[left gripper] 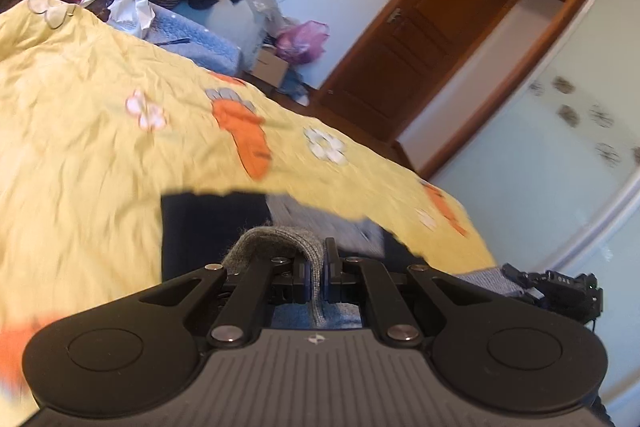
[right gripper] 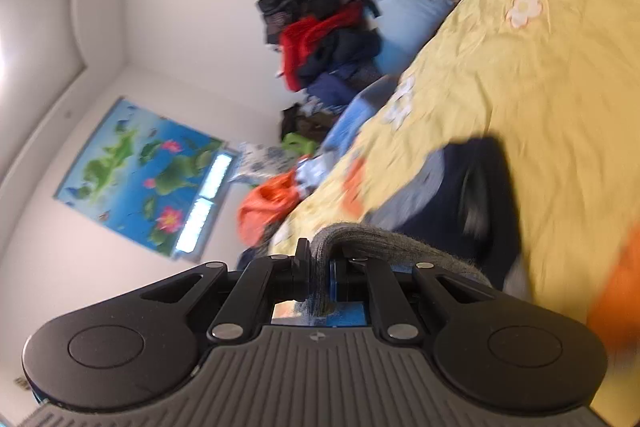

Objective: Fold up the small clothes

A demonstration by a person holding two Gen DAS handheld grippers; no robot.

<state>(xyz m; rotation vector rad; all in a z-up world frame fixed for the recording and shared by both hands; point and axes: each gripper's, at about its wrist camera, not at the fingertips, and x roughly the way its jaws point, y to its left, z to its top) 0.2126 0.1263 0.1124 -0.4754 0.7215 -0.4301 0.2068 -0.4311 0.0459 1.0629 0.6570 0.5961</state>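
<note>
While tilted over the bedspread [left gripper: 100, 131], both tongs [left gripper: 317, 273] [right gripper: 319, 273] clamped on grey knit [left gripper: 280, 241] [right gripper: 360, 235].

Beyond the jaws in both wrist views, the dark navy and pale blue garment [left gripper: 216, 223] [right gripper: 460, 187] is smeared by motion blur and its shape cannot be made out. The grey knitted fabric [left gripper: 280, 243] [right gripper: 360, 235] is hidden where it is pinched between the jaws.

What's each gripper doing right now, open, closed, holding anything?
Left gripper: closed, holding the grey knit garment.
Right gripper: closed, holding the grey knit garment, apparently the same one.
</note>
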